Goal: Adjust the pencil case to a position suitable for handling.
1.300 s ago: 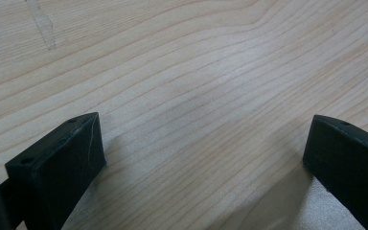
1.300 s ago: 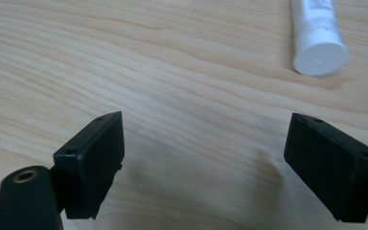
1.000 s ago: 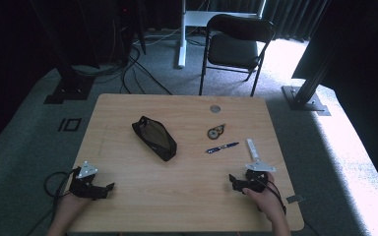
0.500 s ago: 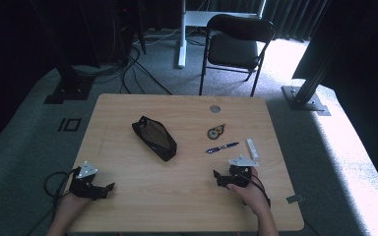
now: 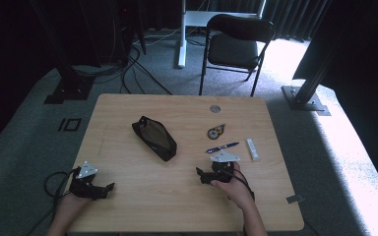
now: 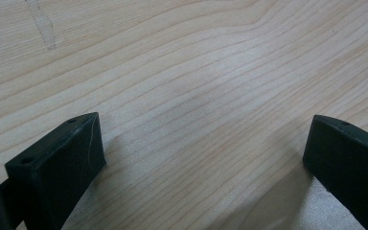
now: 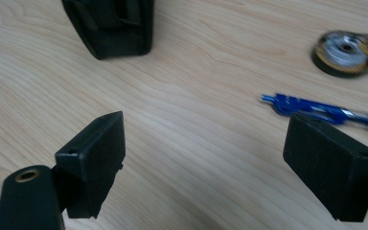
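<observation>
Moved leftward and inward: right gripper [image 5: 207, 175], off the counter [image 5: 128, 105] edge, now just below the blue ballpoint pen [image 5: 222, 147]. Fingers [image 7: 92, 158] spread wide and empty, aimed toward the black mesh zip pouch [image 5: 154, 137], probably to line up a grasp. Left gripper [image 5: 103, 189] resting low near the front-left corner, fingers also wide, holding nothing.

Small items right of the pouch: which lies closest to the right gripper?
The blue pen, just beyond the right gripper. The round tape dispenser and the white stick lie farther off.
</observation>
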Demonstrator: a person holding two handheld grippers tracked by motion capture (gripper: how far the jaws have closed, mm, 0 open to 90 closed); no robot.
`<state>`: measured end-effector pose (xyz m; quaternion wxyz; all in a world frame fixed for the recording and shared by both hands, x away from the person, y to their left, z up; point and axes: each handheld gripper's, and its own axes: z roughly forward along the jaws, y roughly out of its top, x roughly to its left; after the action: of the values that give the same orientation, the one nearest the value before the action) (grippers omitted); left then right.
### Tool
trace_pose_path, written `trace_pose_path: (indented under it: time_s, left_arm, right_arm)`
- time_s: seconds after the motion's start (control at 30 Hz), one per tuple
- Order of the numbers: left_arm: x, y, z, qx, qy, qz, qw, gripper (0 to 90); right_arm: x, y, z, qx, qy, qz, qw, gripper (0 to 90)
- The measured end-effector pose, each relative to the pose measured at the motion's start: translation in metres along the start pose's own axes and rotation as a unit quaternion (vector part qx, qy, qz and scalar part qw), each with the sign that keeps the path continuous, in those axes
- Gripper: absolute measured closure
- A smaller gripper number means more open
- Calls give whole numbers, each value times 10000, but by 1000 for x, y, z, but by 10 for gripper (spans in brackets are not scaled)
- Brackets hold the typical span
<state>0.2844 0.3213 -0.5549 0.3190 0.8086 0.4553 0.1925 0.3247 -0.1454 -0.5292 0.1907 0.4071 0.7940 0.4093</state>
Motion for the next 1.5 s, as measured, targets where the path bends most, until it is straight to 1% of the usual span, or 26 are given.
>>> trace_pose_path:
  time_s: [0.07,0.2,0.3,0.37,0.47,0.57,0.8,0.93,1.17,1.2,1.27,1.3,1.33,1.37,1.43,1.47,1.5]
  left_arm:
    - [0,0,0,1,0,2,10000,6]
    - [0,0,0,2,-1,4,10000,6]
    - [0,0,0,1,0,3,10000,6]
    - [0,0,0,0,0,1,10000,6]
    - [0,0,0,0,0,0,10000,6]
    - [0,0,0,0,2,2,10000,6]
    - [0,0,0,1,-2,3,10000,6]
    - [0,0,0,-1,-2,1,10000,6]
    - [0,0,0,0,-2,3,10000,7]
    - [0,0,0,1,-2,5,10000,6]
    - [0,0,0,-2,-2,1,10000,6]
    - [0,0,0,-1,-2,2,10000,7]
    - [0,0,0,1,0,9,10000,6]
    - [0,0,0,0,0,6,10000,6]
    - [0,0,0,-1,0,5,10000,6]
    - [0,0,0,1,0,7,10000,7]
    - [0,0,0,1,0,8,10000,7]
  right_arm:
    - [3,3,2,-8,30,-48,10000,141]
    - [7,7,6,-19,93,-61,9999,144]
    - [11,11,9,-77,166,-87,9998,147]
    - [17,15,14,-104,230,-118,9996,147]
    - [20,18,17,-119,268,-149,9995,147]
    - [28,25,24,-163,343,-203,9991,148]
    - [37,35,34,-219,416,-244,9986,163]
    - [43,43,40,-238,484,-321,9980,165]
    - [50,54,50,-295,526,-410,9973,212]
    - [52,56,52,-308,514,-414,9973,240]
    - [53,57,53,-321,537,-394,9973,245]
    - [54,58,54,-333,547,-354,9973,263]
    - [56,59,56,-306,500,-412,9974,319]
    - [56,59,56,-306,500,-412,9974,319]
    - [56,60,57,-319,442,-433,9976,363]
    - [56,61,58,-277,431,-461,9976,370]
    - [56,62,59,-292,416,-517,9974,374]
